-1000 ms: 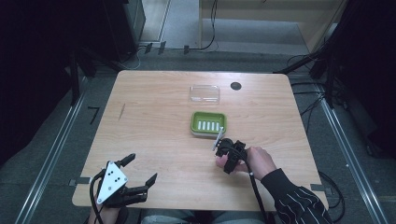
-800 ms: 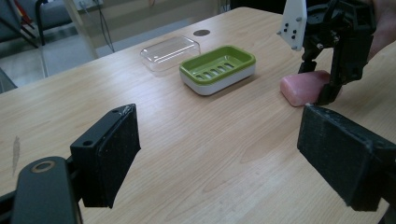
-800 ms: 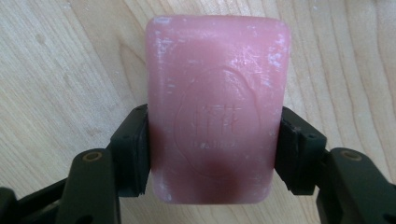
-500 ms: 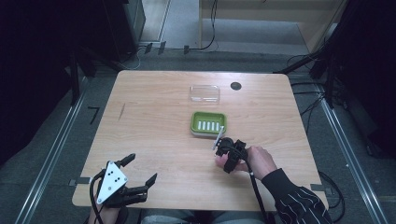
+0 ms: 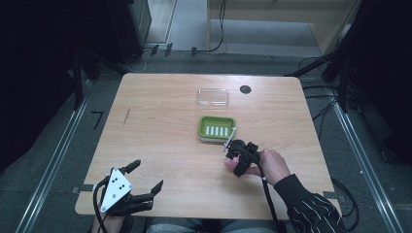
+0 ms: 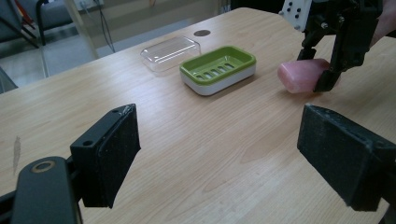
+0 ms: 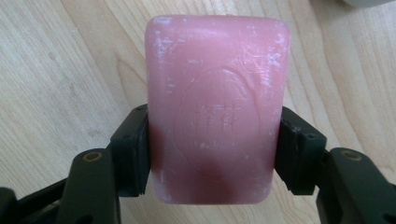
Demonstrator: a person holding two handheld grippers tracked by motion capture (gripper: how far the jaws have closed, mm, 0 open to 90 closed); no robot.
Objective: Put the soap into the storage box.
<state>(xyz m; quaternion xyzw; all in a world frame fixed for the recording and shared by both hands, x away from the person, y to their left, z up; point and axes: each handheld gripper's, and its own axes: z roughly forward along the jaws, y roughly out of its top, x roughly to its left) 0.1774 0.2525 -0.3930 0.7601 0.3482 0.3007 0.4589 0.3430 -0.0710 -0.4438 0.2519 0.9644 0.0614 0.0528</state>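
Right gripper view: the right gripper (image 7: 212, 154) is clamped on a pink rectangular soap bar with an embossed oval stamp (image 7: 215, 107), one jaw on each long side, light wooden table (image 7: 56, 70) right below it. High view puts that gripper and bar right of the table's centre, toward the near edge, just beside the near right corner of the green slotted soap dish on its white base (image 5: 216, 128). Clear plastic lid (image 5: 213, 97) lies apart, farther toward the far edge, by a small dark round hole (image 5: 245, 89). Left gripper (image 5: 130, 189) sits at the near left corner, jaws spread wide, holding nothing. Step in hand looks like soap grasped, about to go into the dish. Next move likely needs a lift, short carry over the dish rim, bar lined up with the tray, then release.
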